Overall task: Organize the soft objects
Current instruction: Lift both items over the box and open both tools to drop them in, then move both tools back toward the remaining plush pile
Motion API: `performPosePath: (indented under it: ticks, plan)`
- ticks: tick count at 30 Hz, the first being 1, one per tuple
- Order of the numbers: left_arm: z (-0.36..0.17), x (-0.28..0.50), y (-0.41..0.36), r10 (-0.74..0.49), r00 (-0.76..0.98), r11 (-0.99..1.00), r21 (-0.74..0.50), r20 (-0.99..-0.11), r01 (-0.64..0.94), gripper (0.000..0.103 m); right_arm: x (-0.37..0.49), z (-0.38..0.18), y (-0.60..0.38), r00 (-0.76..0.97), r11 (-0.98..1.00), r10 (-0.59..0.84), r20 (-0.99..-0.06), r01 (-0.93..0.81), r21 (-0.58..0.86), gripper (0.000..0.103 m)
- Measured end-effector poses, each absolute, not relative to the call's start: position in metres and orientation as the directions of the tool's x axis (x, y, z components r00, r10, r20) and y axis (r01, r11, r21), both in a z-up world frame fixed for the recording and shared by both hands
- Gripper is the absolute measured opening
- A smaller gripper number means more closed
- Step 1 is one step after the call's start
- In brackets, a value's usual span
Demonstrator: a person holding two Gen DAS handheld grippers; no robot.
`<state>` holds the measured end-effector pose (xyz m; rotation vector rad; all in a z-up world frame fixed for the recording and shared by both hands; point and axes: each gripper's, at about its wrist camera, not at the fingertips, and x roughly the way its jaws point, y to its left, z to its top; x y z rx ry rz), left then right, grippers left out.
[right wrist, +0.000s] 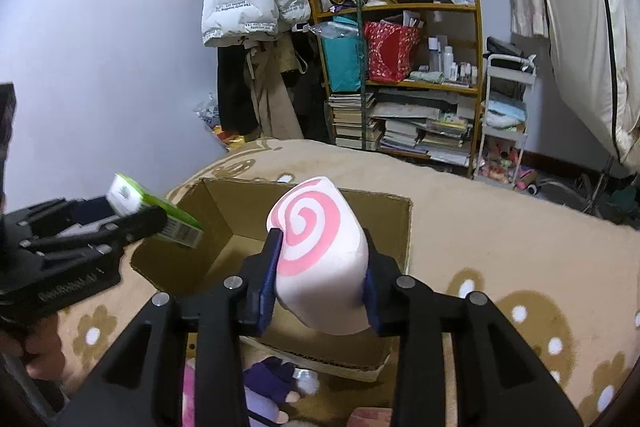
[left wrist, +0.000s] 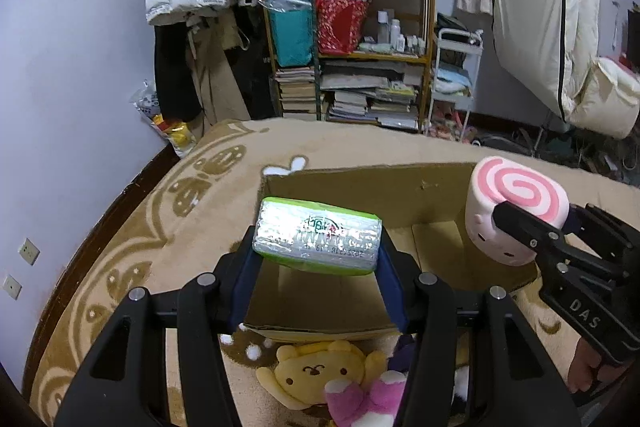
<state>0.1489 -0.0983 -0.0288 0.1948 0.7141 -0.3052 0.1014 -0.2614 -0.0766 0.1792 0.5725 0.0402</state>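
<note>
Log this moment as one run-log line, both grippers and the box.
left gripper: shut on tissue pack | right gripper: shut on swirl plush | both above cardboard box | nothing released

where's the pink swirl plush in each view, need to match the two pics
Left wrist view: the pink swirl plush is at the right edge, held in the right gripper above the cardboard box.
Right wrist view: it sits at centre, between the fingers of that same gripper, over the box.
Shared landmark: the wooden bookshelf at the back wall.
</note>
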Motion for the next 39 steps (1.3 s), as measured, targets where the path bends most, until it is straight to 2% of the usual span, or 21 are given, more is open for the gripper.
performPosePath:
  ticks: [13,17,19,25,27,31,33,37,39]
  plan:
    - [-0.046,0.159,-0.101,-0.184,0.680,0.943,0.067,-0.710,0.326,0.054,0.105,-0.092,-0.264,0.817,0.979,0.115,-0.565,0.004,0.205,0.047]
    - [-0.046,0.157,-0.101,-0.184,0.680,0.941,0.072,-0.710,0.331,0.058,0.107,-0.096,-0.265,0.811,0.977,0.124,-0.571,0.003,0.215,0.049]
    - [-0.047,0.158,-0.102,-0.174,0.678,0.941,0.082,-0.714,0.329,0.066,0.107,-0.097,-0.267,0.807,0.975,0.128,-0.577,0.003,0.220,0.049]
    - [-0.045,0.154,-0.102,-0.141,0.671,0.943,0.108,-0.728,0.316,0.066,0.104,-0.098,-0.265,0.807,0.975,0.147,-0.572,-0.019,0.223,0.054]
    - [-0.042,0.149,-0.102,-0.133,0.671,0.941,0.121,-0.729,0.317,0.066,0.101,-0.094,-0.264,0.817,0.974,0.149,-0.557,-0.025,0.224,0.068]
    - [-0.036,0.141,-0.099,-0.120,0.667,0.941,0.129,-0.735,0.312,0.070,0.093,-0.086,-0.260,0.824,0.978,0.140,-0.549,-0.028,0.207,0.075]
    - [-0.033,0.136,-0.095,-0.118,0.661,0.943,0.126,-0.741,0.309,0.072,0.086,-0.080,-0.260,0.831,0.980,0.132,-0.541,-0.027,0.198,0.085]
    - [-0.029,0.124,-0.087,-0.111,0.646,0.943,0.124,-0.755,0.308,0.077,0.070,-0.070,-0.262,0.834,0.975,0.143,-0.532,-0.026,0.221,0.091]
    - [-0.027,0.117,-0.082,-0.108,0.644,0.945,0.123,-0.758,0.303,0.081,0.061,-0.066,-0.264,0.836,0.972,0.145,-0.529,-0.020,0.234,0.098]
